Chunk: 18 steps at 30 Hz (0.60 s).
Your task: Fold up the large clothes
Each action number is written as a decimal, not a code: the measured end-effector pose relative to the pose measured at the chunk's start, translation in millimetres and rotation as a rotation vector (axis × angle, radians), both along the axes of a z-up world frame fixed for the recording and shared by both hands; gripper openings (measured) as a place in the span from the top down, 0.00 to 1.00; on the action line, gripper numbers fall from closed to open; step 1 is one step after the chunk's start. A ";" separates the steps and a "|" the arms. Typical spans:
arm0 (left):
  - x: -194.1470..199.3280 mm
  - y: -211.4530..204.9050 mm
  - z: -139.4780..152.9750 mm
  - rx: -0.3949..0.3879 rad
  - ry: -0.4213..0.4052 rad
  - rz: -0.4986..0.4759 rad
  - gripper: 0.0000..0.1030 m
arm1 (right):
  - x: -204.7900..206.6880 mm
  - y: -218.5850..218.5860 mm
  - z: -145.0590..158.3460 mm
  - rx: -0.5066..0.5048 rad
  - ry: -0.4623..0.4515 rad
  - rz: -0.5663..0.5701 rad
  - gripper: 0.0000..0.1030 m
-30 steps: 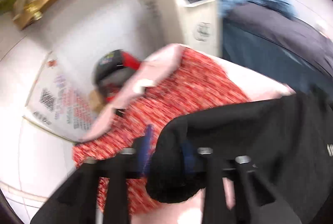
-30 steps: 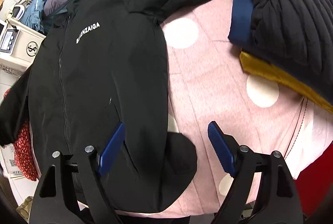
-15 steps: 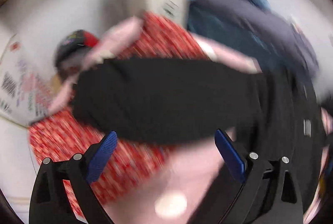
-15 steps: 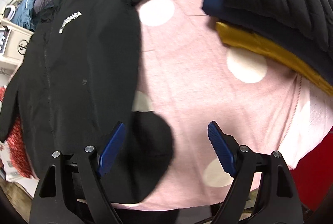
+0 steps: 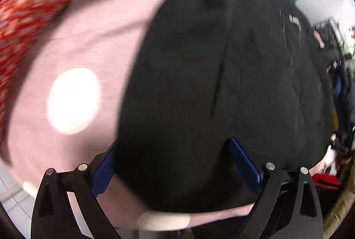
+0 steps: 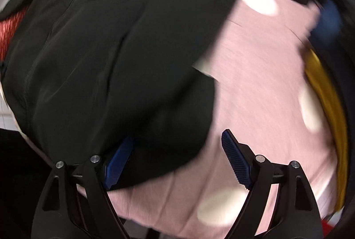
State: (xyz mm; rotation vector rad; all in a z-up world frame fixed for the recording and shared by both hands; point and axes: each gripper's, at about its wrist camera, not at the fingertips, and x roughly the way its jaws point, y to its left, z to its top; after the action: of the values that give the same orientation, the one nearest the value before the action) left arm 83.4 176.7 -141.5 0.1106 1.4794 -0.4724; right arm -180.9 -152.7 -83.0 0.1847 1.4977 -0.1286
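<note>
A large black zip jacket point(image 5: 233, 74) lies spread on a pink sheet with white dots point(image 5: 88, 43). My left gripper point(image 5: 175, 163) is open and low over the jacket's near hem, with cloth between its blue pads. In the right wrist view the same jacket point(image 6: 111, 50) fills the left half. My right gripper point(image 6: 177, 161) is open, with the jacket's lower corner lying between its fingers. Its left pad point(image 6: 117, 161) is partly hidden by the cloth. Both views are motion-blurred.
A red patterned cloth point(image 5: 26, 10) lies at the far left of the sheet. A stack of folded dark, blue and mustard-yellow garments point(image 6: 326, 92) sits at the right edge of the sheet point(image 6: 255, 83).
My left gripper let go of the black sleeve, opened, and swung over to the jacket's near hem. My right gripper stayed open and moved closer to the jacket's lower corner.
</note>
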 end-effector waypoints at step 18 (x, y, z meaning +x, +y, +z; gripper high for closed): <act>-10.3 29.9 116.3 -0.254 0.049 0.123 0.85 | -94.3 -76.1 107.3 0.648 -0.145 -0.434 0.95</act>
State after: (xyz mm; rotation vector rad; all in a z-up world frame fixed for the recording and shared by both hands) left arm 73.2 206.6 -25.2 -0.1927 1.4522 -0.5619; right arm -275.2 -228.8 24.3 1.0199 1.2934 0.0289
